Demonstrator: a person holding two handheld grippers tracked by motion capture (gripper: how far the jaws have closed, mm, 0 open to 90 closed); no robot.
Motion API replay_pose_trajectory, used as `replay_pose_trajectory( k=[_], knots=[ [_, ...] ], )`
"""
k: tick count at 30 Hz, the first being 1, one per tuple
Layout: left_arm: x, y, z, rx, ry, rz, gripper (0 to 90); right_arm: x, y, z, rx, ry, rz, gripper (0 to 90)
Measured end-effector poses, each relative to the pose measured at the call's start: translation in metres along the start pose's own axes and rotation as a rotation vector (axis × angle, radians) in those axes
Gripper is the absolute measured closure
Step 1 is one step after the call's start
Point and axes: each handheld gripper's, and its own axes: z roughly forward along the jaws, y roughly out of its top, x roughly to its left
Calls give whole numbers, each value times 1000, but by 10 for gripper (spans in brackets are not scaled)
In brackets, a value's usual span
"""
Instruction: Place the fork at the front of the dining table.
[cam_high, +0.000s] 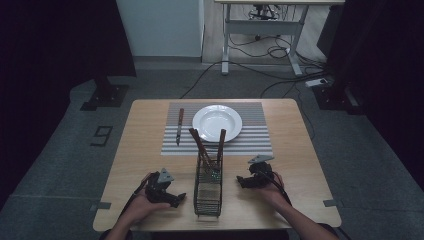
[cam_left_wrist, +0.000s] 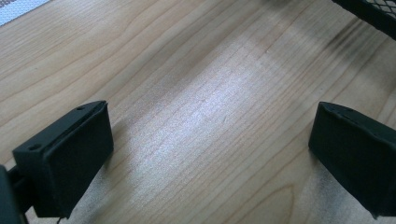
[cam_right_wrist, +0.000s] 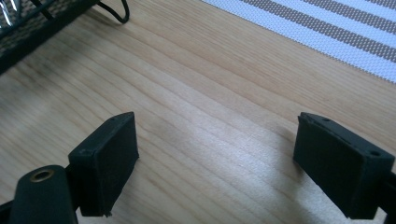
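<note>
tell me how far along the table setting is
Done: a white plate sits on the striped placemat, and one utensil lies to its left. In hand: nothing; the left gripper and right gripper are open over bare table, either side of the wire caddy. Left: two brown-handled utensils stand in the caddy, probably next.

Grey carpet floor — dark curtains, a desk frame behind.
</note>
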Motion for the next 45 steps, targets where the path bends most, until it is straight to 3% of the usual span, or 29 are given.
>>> replay_pose_trajectory(
  k=[10, 15, 20, 23, 28, 33, 36, 39, 45],
  knots=[
    [0, 0, 0, 0, 0, 0, 0, 1, 3, -7, -34, 17, 25, 146],
    [0, 0, 0, 0, 0, 0, 0, -4, 7, -14, -64, 41, 83, 151],
    [0, 0, 0, 0, 0, 0, 0, -8, 10, -23, -113, 46, 101, 160],
    [0, 0, 0, 0, 0, 1, 0, -10, 11, -27, -122, 77, 122, 163],
    [0, 0, 0, 0, 0, 1, 0, -7, 13, -32, -133, 92, 104, 166],
    [0, 0, 0, 0, 0, 1, 0, -2, 17, -39, -168, 76, 43, 178],
    [0, 0, 0, 0, 0, 1, 0, -1, 19, -43, -177, 87, 35, 184],
    [0, 0, 0, 0, 0, 1, 0, 0, 22, -47, -188, 124, 63, 185],
    [0, 0, 0, 0, -1, 2, 0, 2, 30, -59, -228, 161, 75, 196]
  ],
)
